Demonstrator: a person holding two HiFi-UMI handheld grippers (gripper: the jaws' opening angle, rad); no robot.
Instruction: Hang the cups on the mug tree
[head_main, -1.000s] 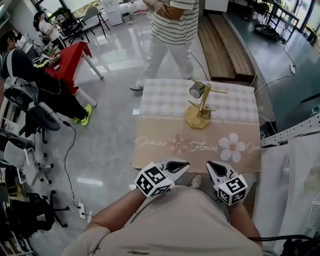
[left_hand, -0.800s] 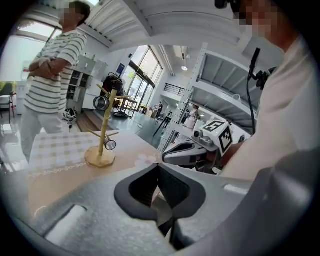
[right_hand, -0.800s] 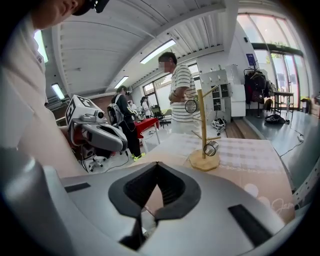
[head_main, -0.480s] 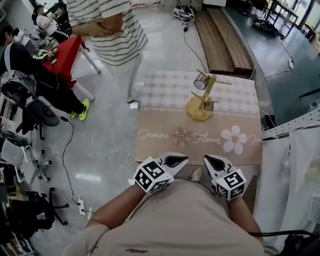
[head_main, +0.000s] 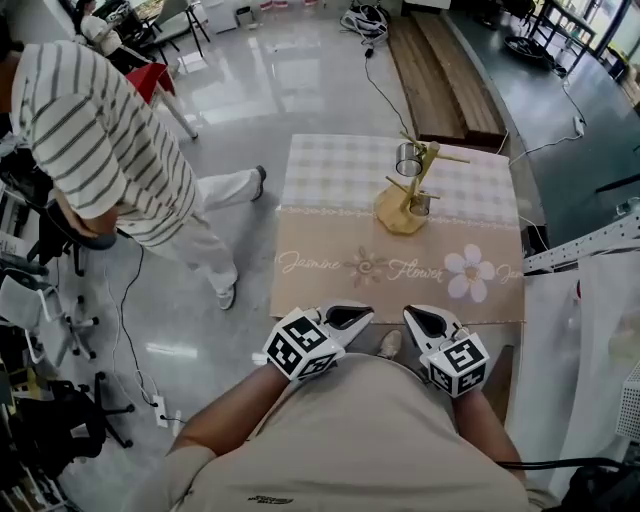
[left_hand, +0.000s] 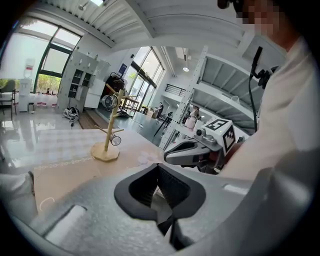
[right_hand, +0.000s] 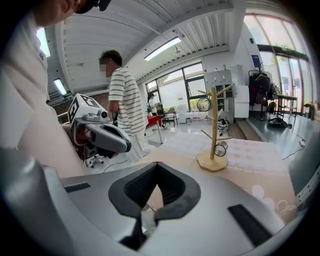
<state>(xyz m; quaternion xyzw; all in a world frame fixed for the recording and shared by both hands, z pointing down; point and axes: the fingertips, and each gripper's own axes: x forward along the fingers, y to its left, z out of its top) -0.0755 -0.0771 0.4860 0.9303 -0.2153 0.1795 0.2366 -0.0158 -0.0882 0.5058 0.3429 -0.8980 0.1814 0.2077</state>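
A wooden mug tree stands at the far middle of the table, on its patterned cloth. One metal cup hangs high on the tree's left side, and a second cup hangs low near the base. Both grippers hover side by side at the table's near edge, close to my body. The left gripper is shut and holds nothing. The right gripper is also shut and empty. The right gripper view shows the tree with its upper cup and lower cup.
A person in a striped shirt stands on the floor left of the table, with office chairs and cables behind. A wooden bench lies beyond the table. A metal rack borders the right side.
The person in the striped shirt has walked from the table's far end round to its left side, closer to me. Both grippers have stayed almost still and shut.
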